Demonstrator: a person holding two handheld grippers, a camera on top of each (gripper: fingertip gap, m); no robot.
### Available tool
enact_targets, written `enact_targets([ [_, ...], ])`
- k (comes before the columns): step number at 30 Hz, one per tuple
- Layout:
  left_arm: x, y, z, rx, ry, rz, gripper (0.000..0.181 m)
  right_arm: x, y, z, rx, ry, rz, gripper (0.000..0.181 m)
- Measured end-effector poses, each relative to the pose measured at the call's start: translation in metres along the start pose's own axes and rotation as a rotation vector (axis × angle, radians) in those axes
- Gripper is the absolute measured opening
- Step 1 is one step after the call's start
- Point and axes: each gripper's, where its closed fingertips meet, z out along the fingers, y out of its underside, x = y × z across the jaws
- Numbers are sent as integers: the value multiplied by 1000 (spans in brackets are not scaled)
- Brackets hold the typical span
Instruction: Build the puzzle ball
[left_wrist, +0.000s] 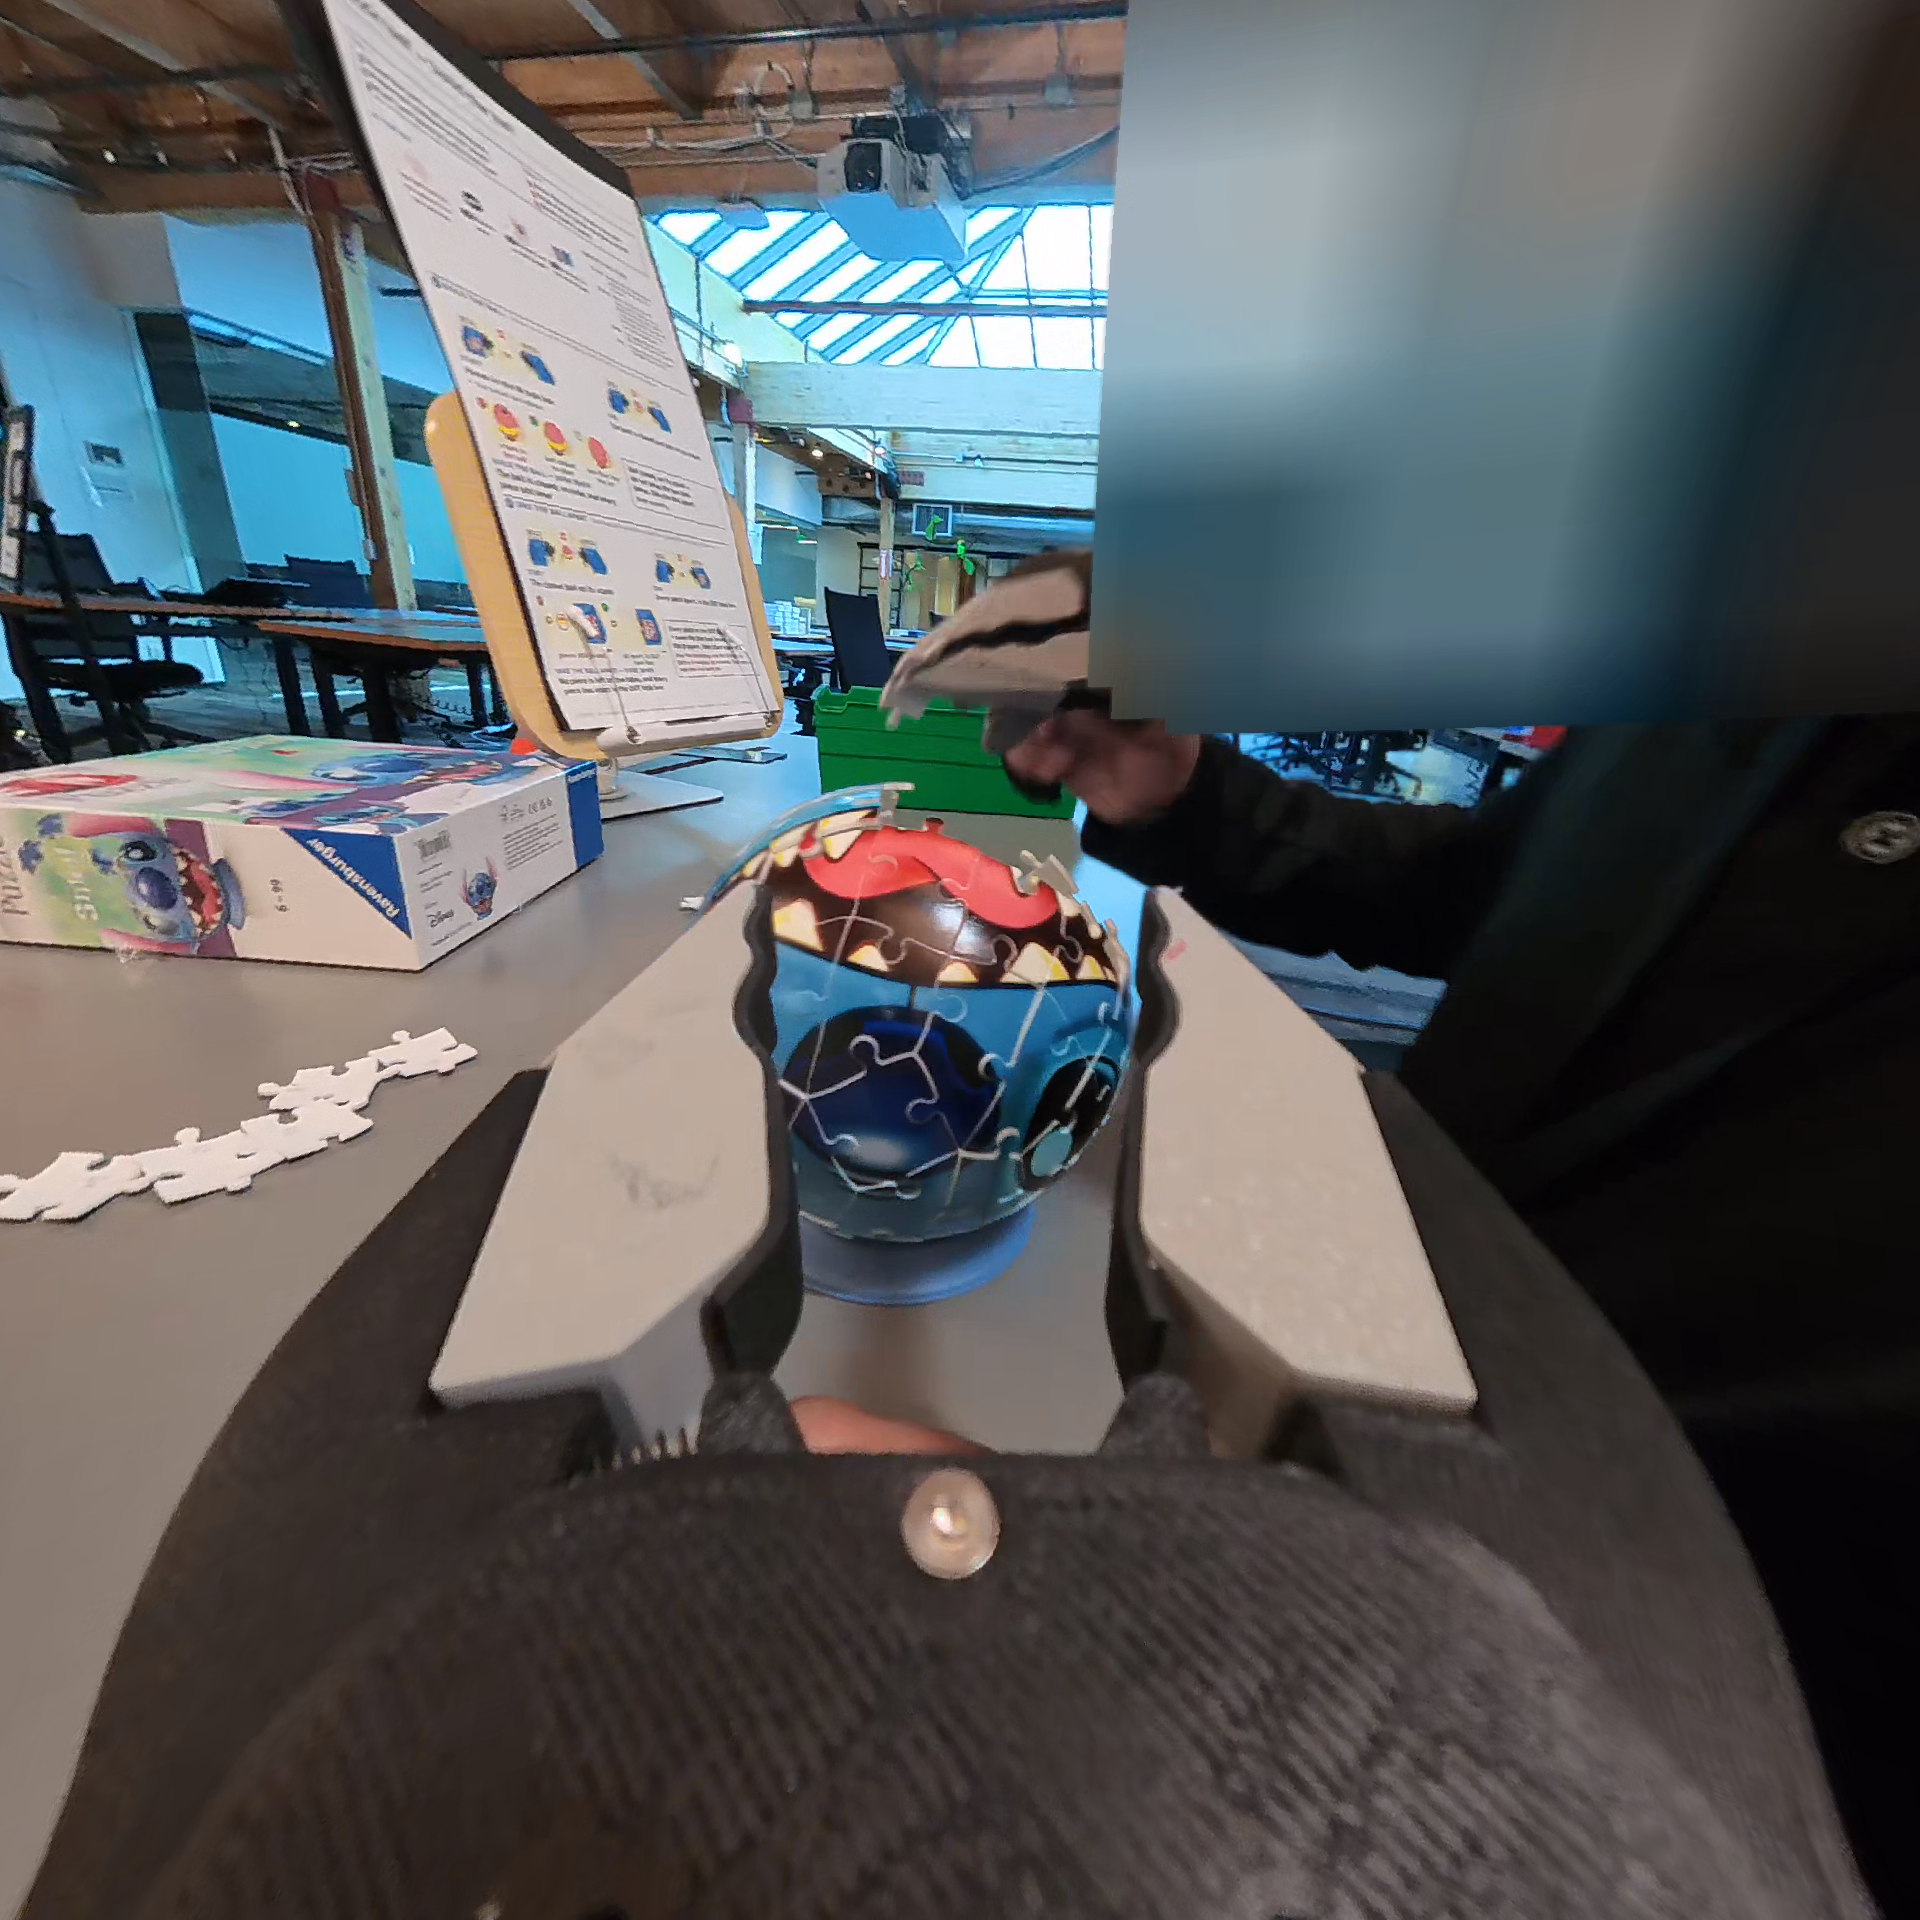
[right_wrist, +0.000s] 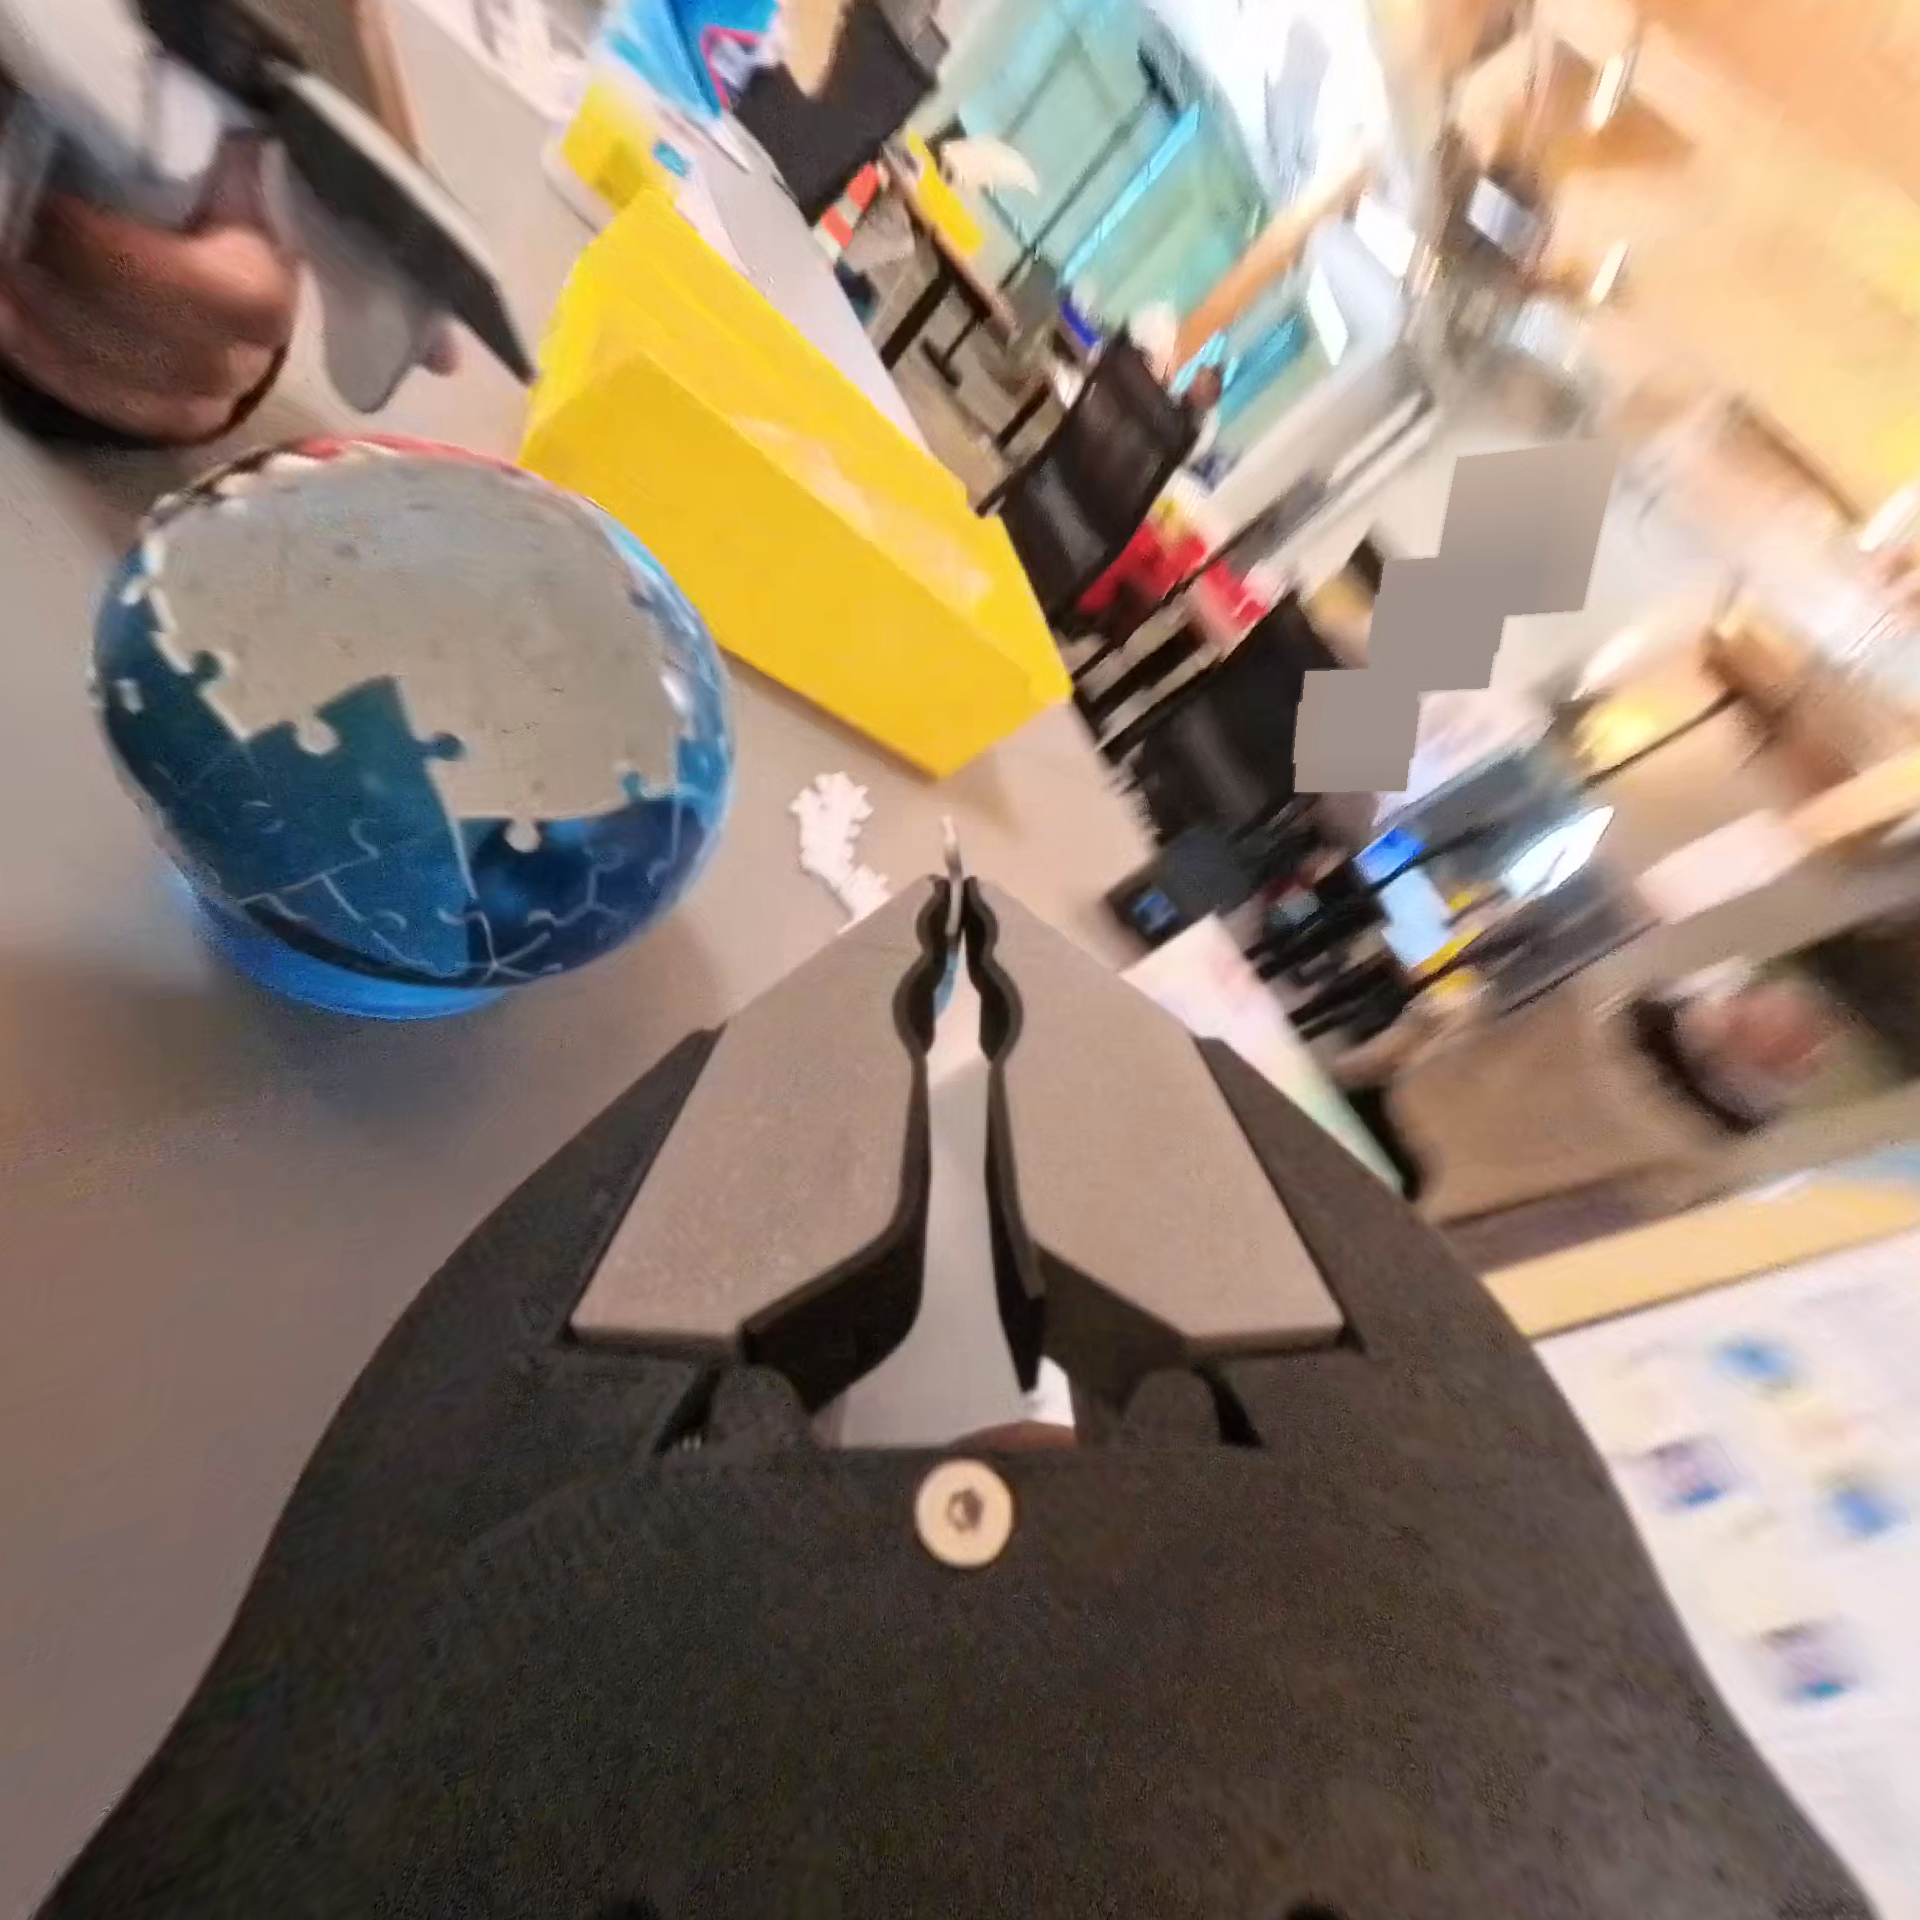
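Left wrist view: my left claw (left_wrist: 940, 1023) spread wide around the puzzle ball (left_wrist: 940, 1039), upright on the tabletop (left_wrist: 208, 1351); contact uncertain.

Right wrist view: my right claw (right_wrist: 954, 899) pinches a puzzle piece (right_wrist: 949, 847) edge-on; the ball's open gap lies up-left, nearer this claw's left side.

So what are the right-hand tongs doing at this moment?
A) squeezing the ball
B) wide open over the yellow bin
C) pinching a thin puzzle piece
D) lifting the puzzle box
C: in the right wrist view the right tongs are closed on a thin puzzle piece that pokes out past their tips, away from the puzzle ball on the table.
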Motion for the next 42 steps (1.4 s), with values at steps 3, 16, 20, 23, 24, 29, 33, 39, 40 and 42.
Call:
enact_targets([
  [3,-3,-1,-1,8,-27,6,68,7,41,3,-47,-120,390,0],
  [16,-20,-10,-10,78,-173,14,62,2,92,13,97,-548,1422,0],
  [20,-22,-7,-8,57,-165,-7,63,-20,119,19,-116,-510,1305,0],
  [23,-22,-7,-8,58,-161,-16,63,-31,126,23,-217,-521,1248,0],
  [24,-22,-7,-8,58,-160,-18,63,-33,130,24,-249,-519,1227,0],
  [29,-21,-7,-8,59,-149,-18,63,-47,140,30,-361,-534,1142,0],
  [33,-21,-8,-8,59,-134,-33,63,-56,148,33,-424,-535,1087,10],
  [39,-19,-6,-7,50,-112,-44,65,-50,147,36,-413,-500,1010,19],
  [40,-19,-7,-7,51,-112,-38,65,-48,145,36,-397,-498,1004,21],
  [42,-17,-7,-7,54,-112,-25,64,-44,142,36,-353,-480,989,25],
])
